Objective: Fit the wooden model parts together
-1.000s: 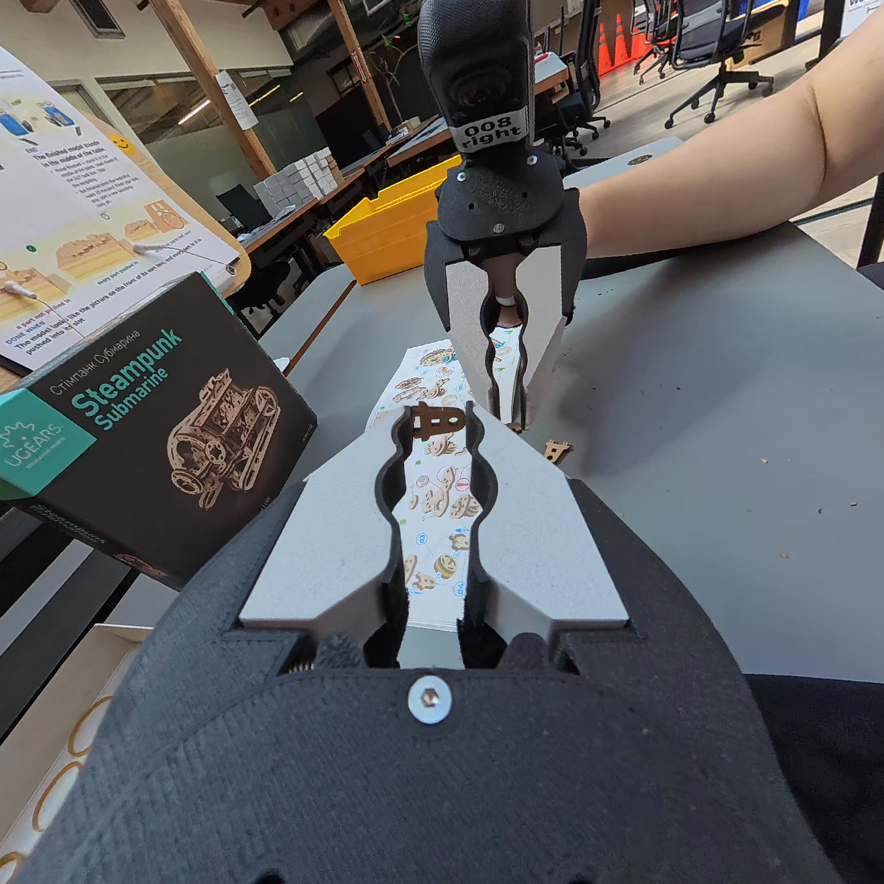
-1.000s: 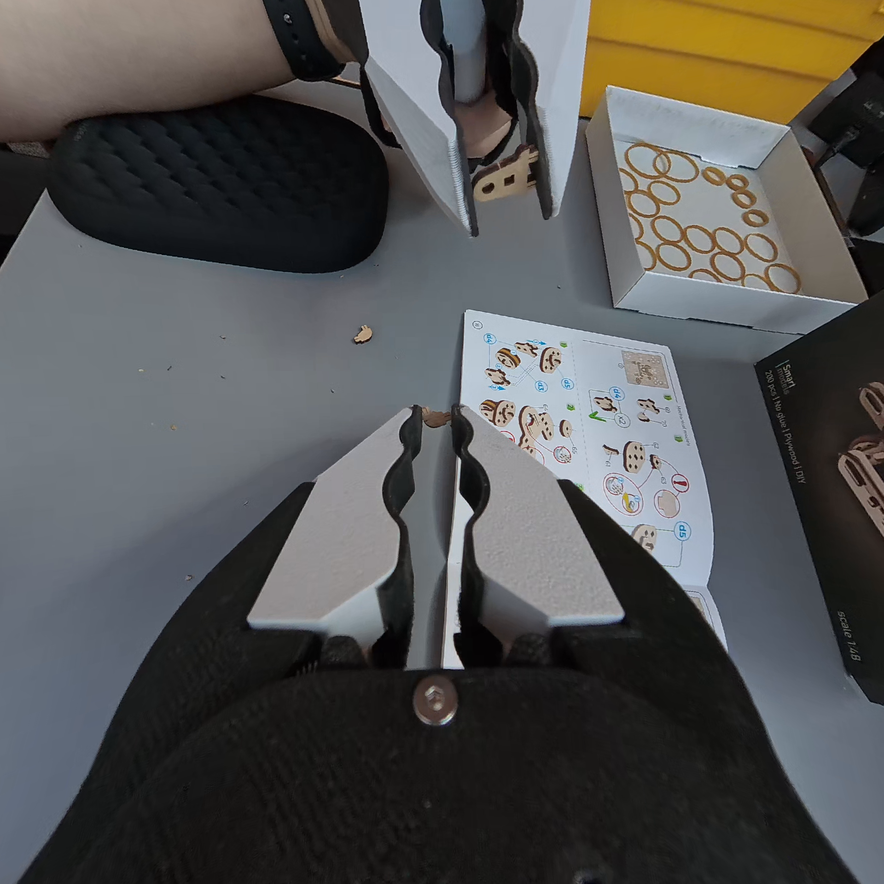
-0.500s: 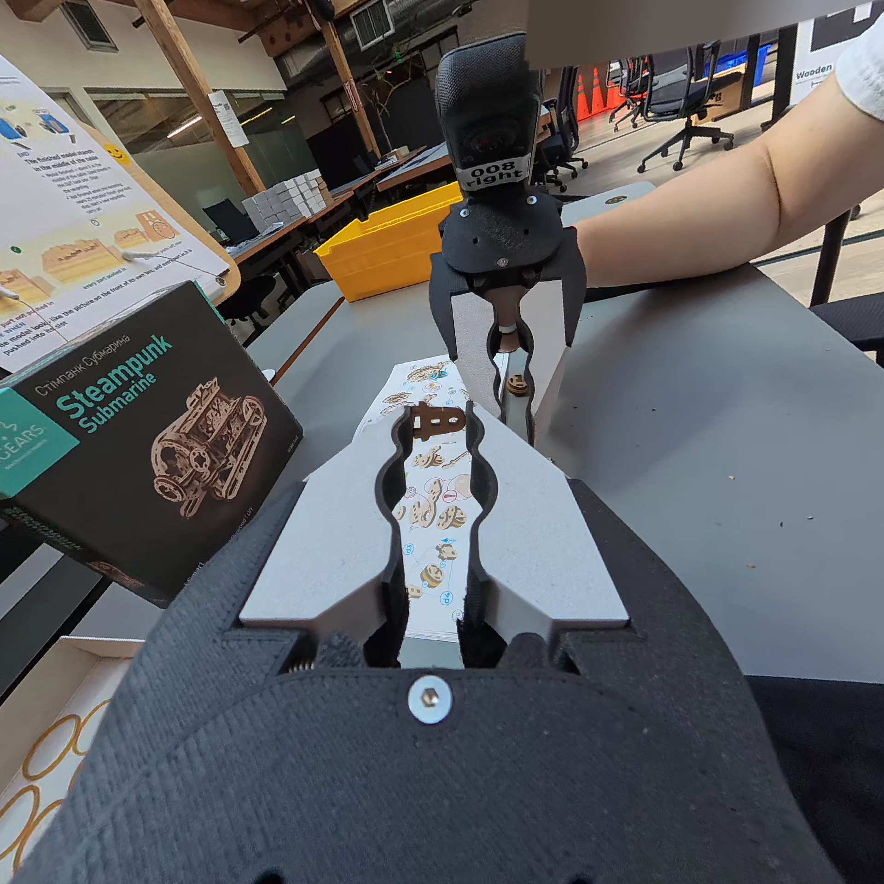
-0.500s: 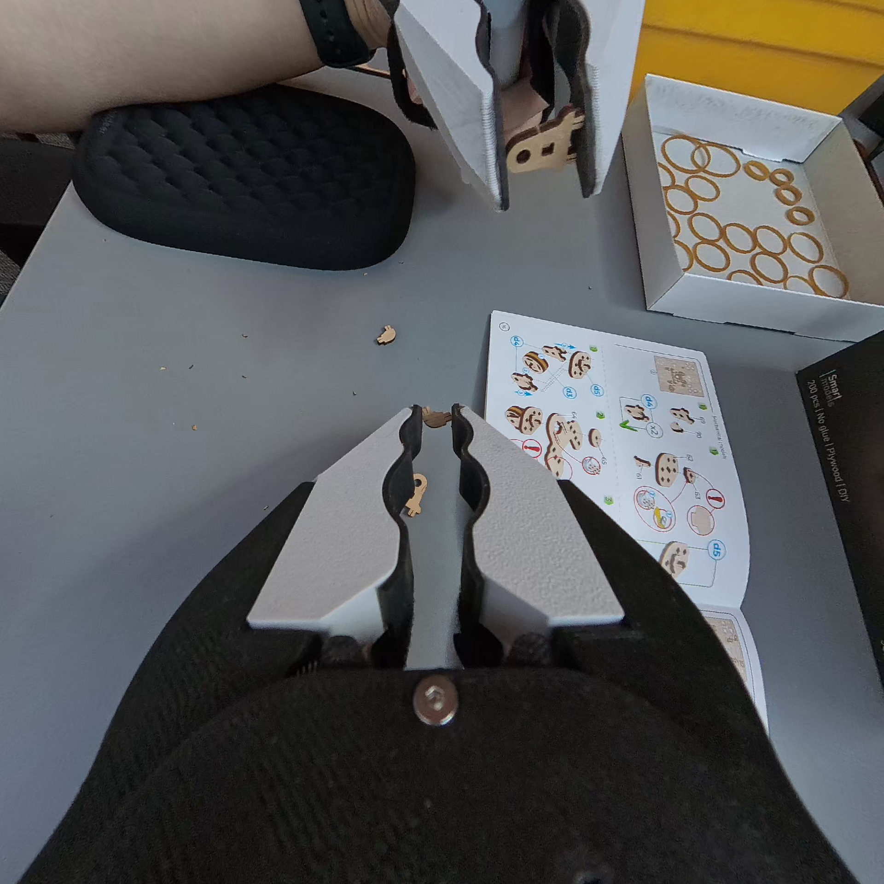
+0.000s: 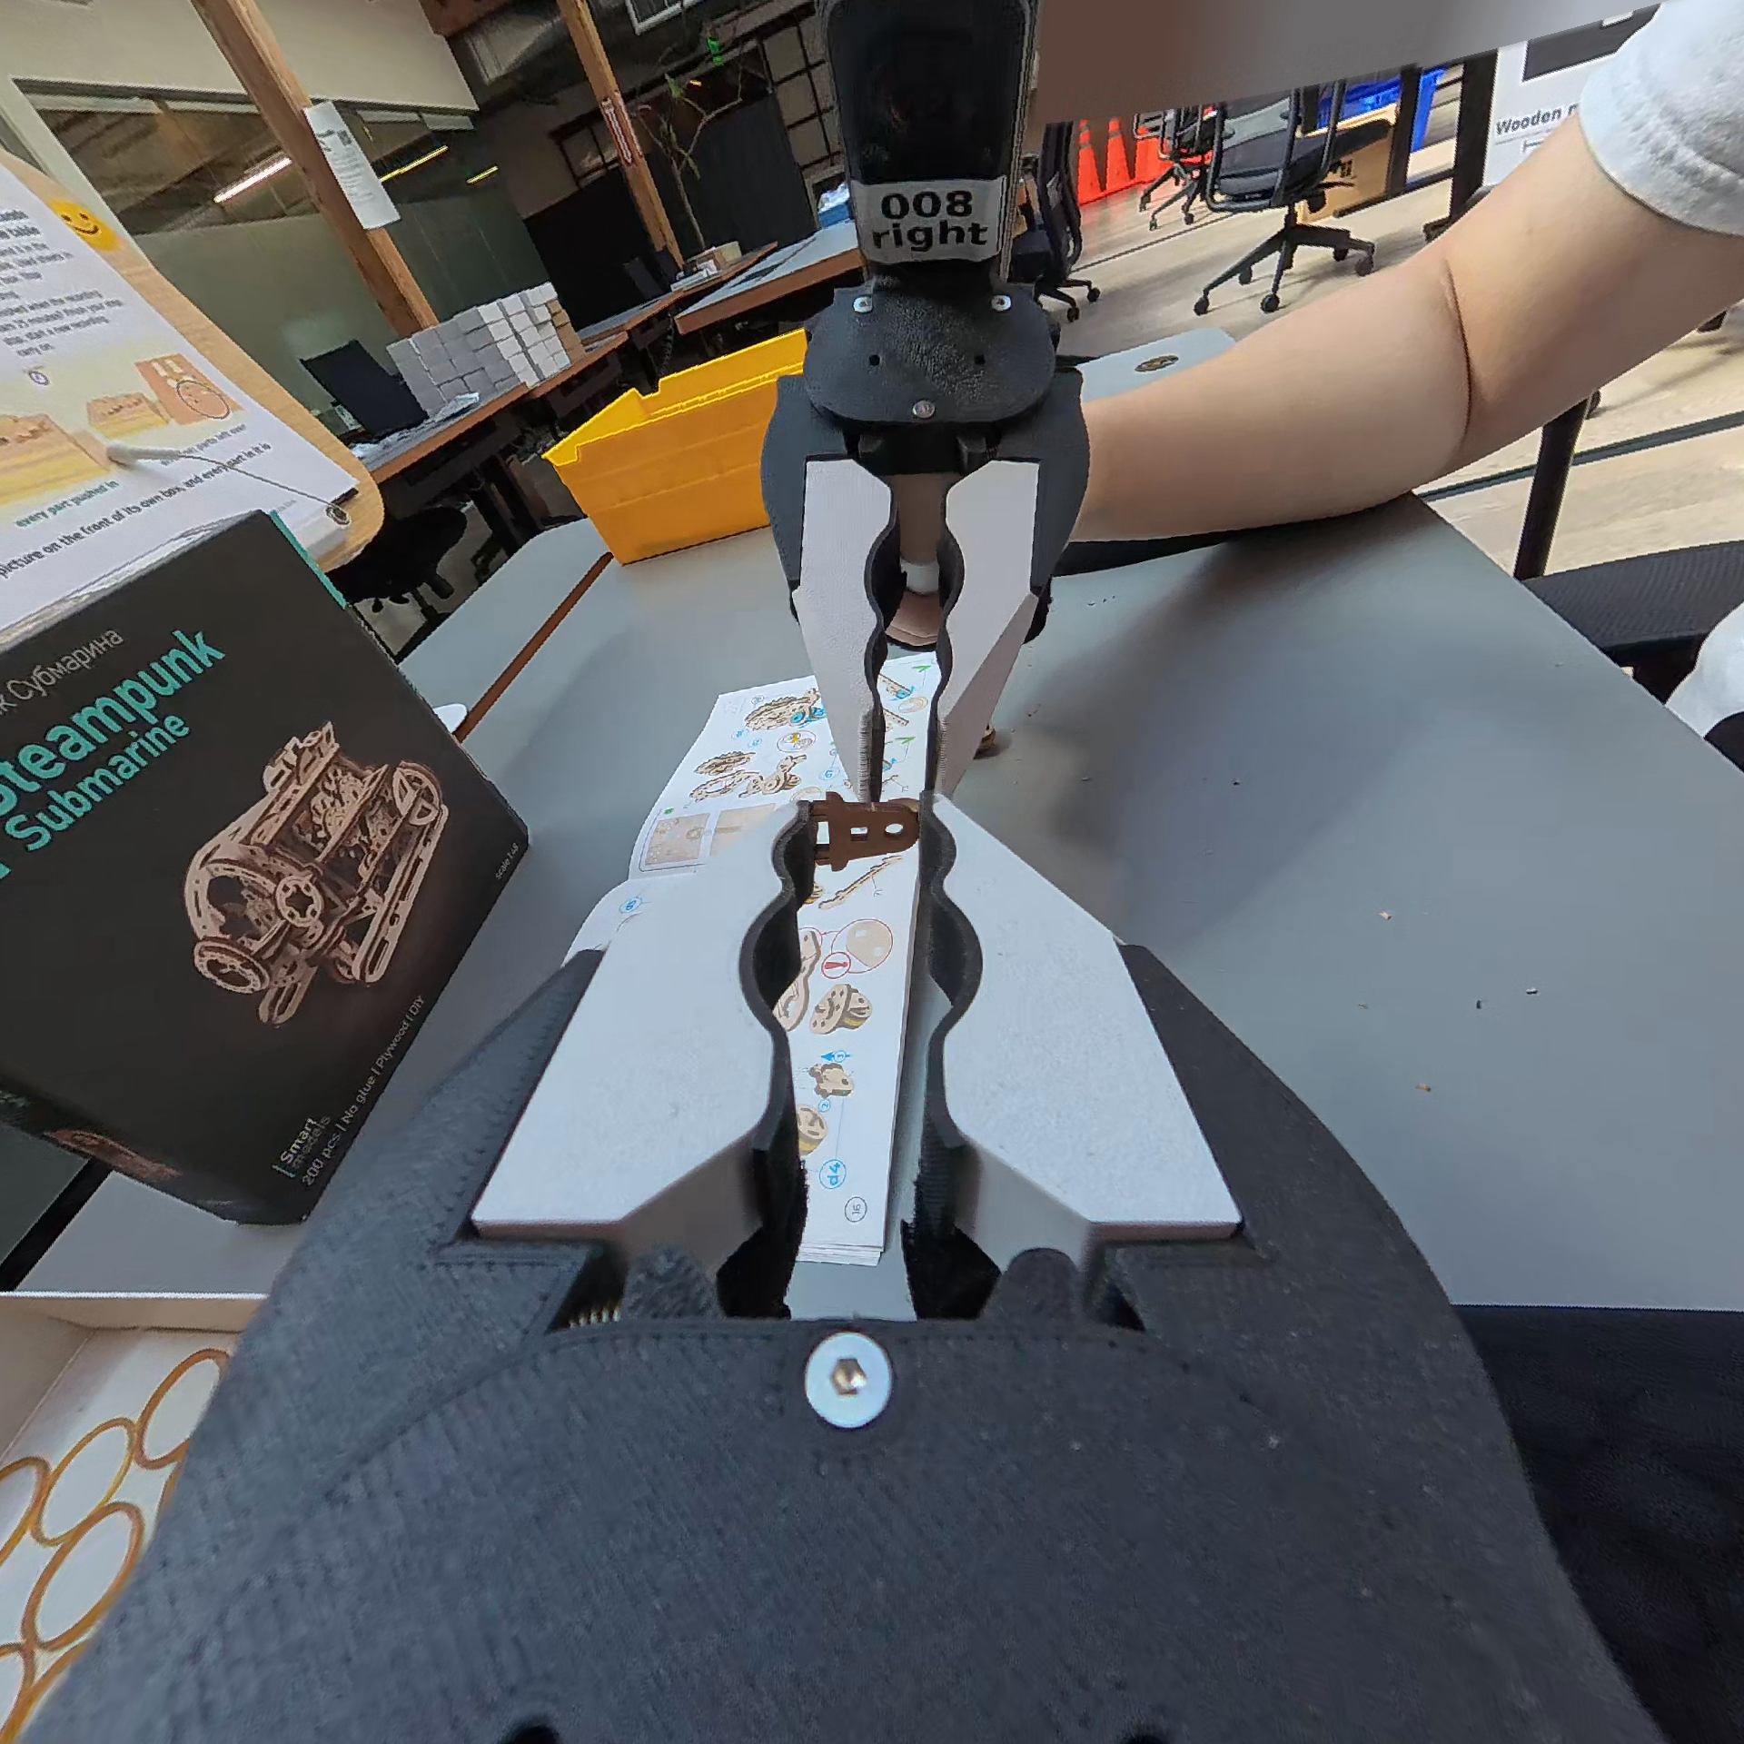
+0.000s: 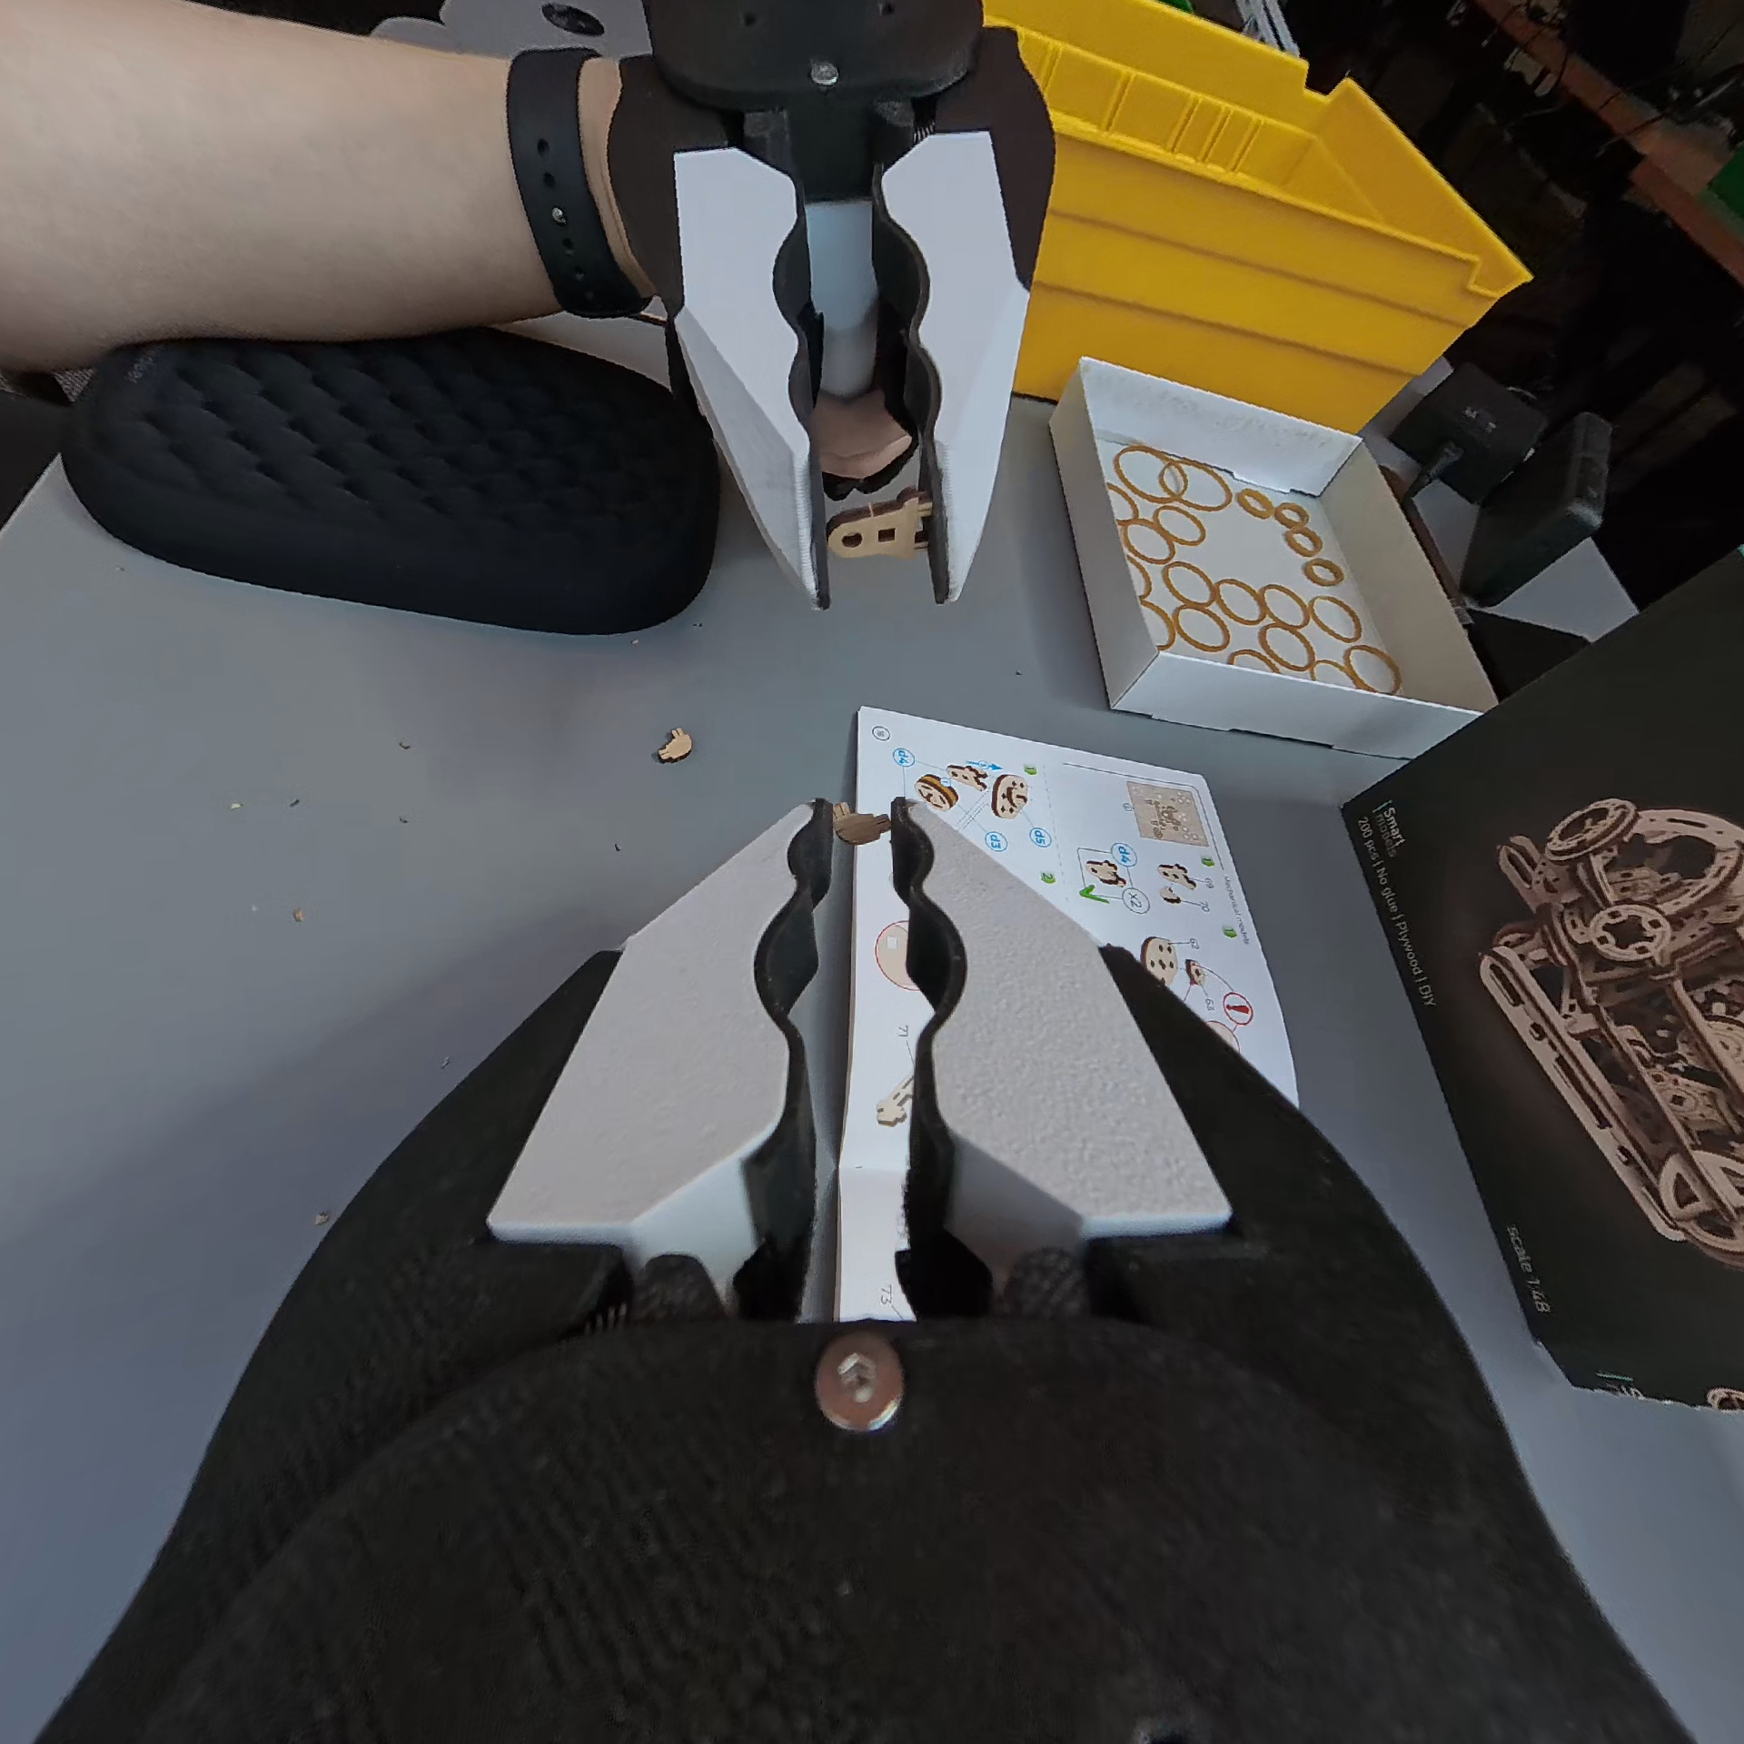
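Note:
My left gripper [image 5: 863, 819] is shut on a brown slotted wooden part [image 5: 861, 832] held across its fingertips. It also shows in the right wrist view [image 6: 880, 593], pointing down, with the same part [image 6: 878, 538] between its fingers. My right gripper [image 6: 857, 813] is shut on a small tan wooden piece [image 6: 859, 827] at its very tips. In the left wrist view the right gripper [image 5: 901, 785] points down, its tips right at the top edge of the slotted part. Both grippers hang above the instruction booklet [image 6: 1085, 849]. A loose wooden bit [image 6: 675, 747] lies on the grey table.
A dark model kit box [image 5: 236, 849] stands left of the booklet. A white tray [image 6: 1123, 604] of wooden rings and a yellow bin [image 6: 1227, 236] sit behind it. A black padded armrest [image 6: 377, 472] lies under a person's forearm. Wood crumbs dot the table. Spacing between my two grippers at the tips: around 4 cm. About 9 cm separates my right fingertips from the loose wooden bit [image 6: 675, 747].
The two grippers have closed in on each other tip to tip. My right gripper has shifted over the booklet's edge with its piece, and the left still holds the slotted part.

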The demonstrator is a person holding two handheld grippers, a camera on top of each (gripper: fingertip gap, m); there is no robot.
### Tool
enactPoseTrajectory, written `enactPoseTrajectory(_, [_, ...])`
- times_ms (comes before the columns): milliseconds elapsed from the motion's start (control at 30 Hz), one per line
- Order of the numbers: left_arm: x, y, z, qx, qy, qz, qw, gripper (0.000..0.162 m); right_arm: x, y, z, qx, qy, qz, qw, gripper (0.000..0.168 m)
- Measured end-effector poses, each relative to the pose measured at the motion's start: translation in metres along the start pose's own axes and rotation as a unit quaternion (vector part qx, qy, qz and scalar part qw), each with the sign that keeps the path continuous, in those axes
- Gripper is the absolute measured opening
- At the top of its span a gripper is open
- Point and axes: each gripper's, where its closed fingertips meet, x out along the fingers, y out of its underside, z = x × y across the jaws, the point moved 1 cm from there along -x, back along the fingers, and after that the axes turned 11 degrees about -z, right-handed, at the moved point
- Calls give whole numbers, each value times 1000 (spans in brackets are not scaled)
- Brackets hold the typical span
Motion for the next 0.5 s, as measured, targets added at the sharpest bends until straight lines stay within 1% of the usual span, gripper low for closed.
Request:
enactPoseTrajectory(133, [4,-1,-5,-3,12,-2,1000,20,-3,-16,1,-17,9,-37,999,12])
enactPoseTrajectory(367, [13,-11,-15,-8,38,-29,999,20,-11,-47,7,-69,23,-106,992,13])
enactPoseTrajectory(500, [13,-19,-17,-19,45,-50,998,20,-11,-51,11,-89,23,-110,990,13])
